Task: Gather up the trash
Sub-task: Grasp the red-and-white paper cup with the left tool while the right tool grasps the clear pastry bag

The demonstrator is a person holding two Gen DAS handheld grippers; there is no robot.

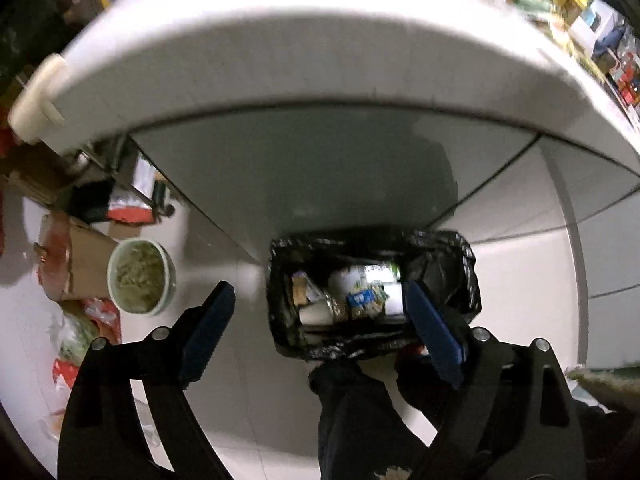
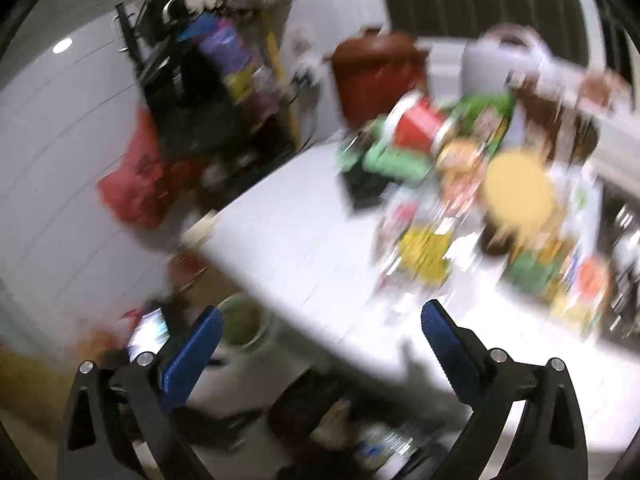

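Observation:
In the left wrist view a black-lined trash bin [image 1: 372, 292] stands on the floor under the white table's edge [image 1: 304, 60]. It holds packets, a paper cup and cartons. My left gripper [image 1: 320, 308] is open and empty above the bin's rim. In the blurred right wrist view my right gripper [image 2: 320, 332] is open and empty over the table's near edge [image 2: 304, 264]. Colourful packets and containers [image 2: 460, 184] crowd the far right of the table. The bin [image 2: 360, 432] shows below, blurred.
A green bowl of food scraps [image 1: 140, 276] sits on the floor left of the bin, beside a cardboard box [image 1: 76, 256] and red wrappers. A brown pot [image 2: 376, 76], a red bag [image 2: 132, 184] and a dark rack [image 2: 192, 92] stand beyond the table.

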